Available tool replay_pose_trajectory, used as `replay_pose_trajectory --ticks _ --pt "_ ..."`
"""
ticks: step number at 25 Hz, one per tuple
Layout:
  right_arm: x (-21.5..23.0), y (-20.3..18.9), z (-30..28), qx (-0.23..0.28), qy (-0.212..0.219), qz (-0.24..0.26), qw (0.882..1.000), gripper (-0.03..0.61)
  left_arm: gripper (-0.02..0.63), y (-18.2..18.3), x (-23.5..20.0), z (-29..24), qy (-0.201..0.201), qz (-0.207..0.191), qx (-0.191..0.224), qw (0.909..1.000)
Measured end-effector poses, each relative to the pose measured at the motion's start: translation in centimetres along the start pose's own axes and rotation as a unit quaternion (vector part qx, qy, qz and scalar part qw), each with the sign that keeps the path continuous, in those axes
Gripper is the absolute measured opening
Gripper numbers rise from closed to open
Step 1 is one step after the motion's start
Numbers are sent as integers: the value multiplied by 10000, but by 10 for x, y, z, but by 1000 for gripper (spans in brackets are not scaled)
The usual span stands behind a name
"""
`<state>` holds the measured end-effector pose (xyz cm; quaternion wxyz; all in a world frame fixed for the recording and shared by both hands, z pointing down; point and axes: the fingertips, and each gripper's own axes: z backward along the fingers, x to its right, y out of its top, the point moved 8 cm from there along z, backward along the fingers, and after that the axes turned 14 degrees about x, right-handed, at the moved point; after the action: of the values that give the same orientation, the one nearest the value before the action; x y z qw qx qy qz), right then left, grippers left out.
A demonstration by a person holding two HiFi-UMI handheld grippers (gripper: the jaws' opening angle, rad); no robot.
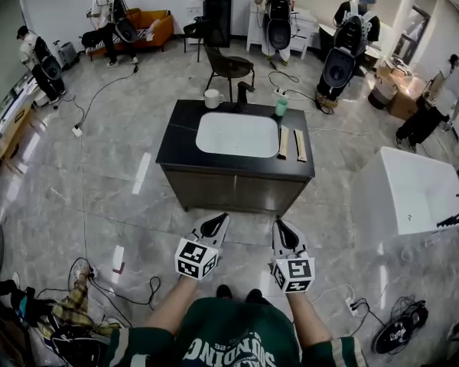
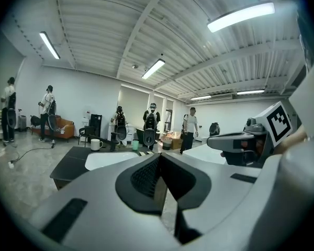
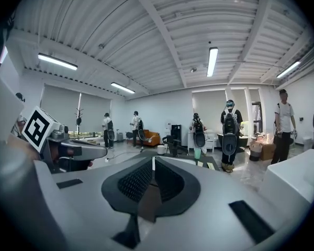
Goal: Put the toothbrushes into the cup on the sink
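Head view, looking steeply down: a grey tiled floor spreads under a dark counter that stands well ahead of both grippers. A white sink is set into the counter top, ahead of the left gripper and a little to its right. The left gripper is held over the floor, jaws pressed together with nothing between them. The right gripper, near it, is closed and empty too. A white mug sits at the counter's far edge, beyond the left gripper. A green cup stands by the sink's far right corner, straight ahead of the right gripper. Two toothbrushes, seen as pale strips, lie side by side just right of the sink. They are closer to the right gripper than the cup is, and well apart from both grippers.
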<state>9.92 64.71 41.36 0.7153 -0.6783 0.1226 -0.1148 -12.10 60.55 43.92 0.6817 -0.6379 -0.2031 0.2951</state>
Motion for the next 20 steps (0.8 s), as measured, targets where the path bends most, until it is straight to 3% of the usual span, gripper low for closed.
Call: replay_pose_trajectory --ticks 20 --pt "-14 -12 -31 -110 -34 -74 9999 44 11 -4 -35 -7 -10 21 -105 9999"
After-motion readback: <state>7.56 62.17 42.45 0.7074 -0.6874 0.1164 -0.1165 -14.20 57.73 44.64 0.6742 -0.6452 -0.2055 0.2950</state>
